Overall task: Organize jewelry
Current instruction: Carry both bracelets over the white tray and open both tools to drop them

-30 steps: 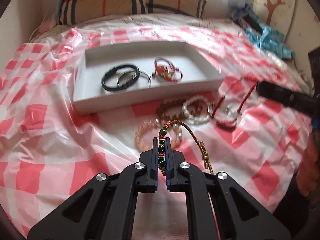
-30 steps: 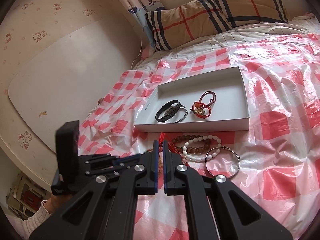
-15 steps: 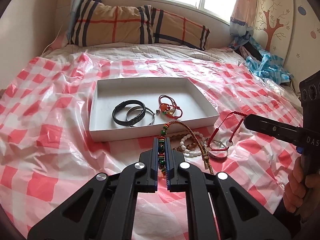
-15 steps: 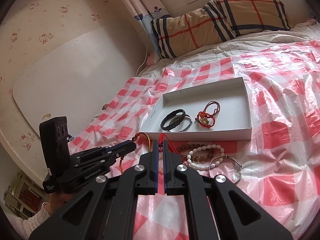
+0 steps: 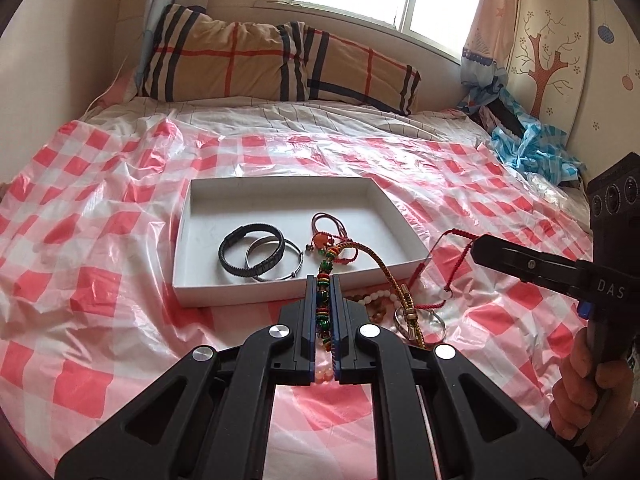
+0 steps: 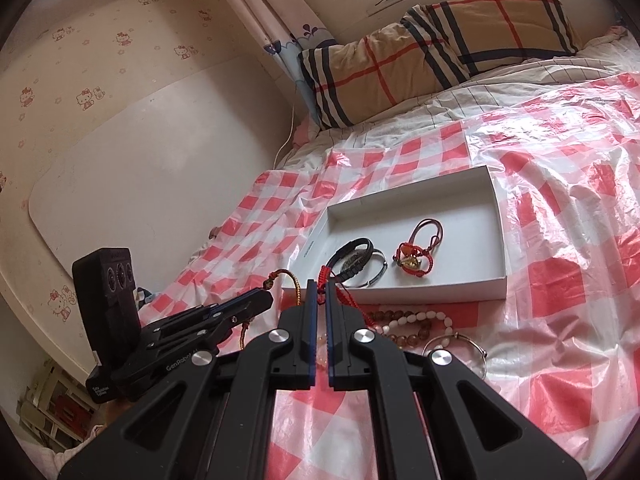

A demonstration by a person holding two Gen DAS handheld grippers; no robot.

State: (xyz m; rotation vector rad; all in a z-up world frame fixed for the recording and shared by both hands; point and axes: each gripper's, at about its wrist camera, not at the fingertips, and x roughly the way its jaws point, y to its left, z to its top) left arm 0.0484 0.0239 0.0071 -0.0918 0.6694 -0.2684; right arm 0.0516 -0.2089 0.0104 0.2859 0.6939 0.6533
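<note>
Pinching a beaded bracelet [image 5: 325, 300], the left gripper [image 5: 324, 312] holds it raised just short of the white box [image 5: 200, 292], probably for dropping inside. Clamped too, the right gripper [image 6: 319, 304] lifts a red cord [image 6: 344, 296] above the checked sheet [image 6: 560, 280]

1. Bed [image 5: 360, 116]; covered by a red-and-white checked plastic sheet [image 5: 100, 240];
2. Plaid pillow [image 5: 260, 64] at the head;
3. White tray [image 5: 240, 292] on the sheet;
4. Bead bracelets [image 6: 404, 326] and silver bangle [image 6: 456, 350] beside the tray.
</note>
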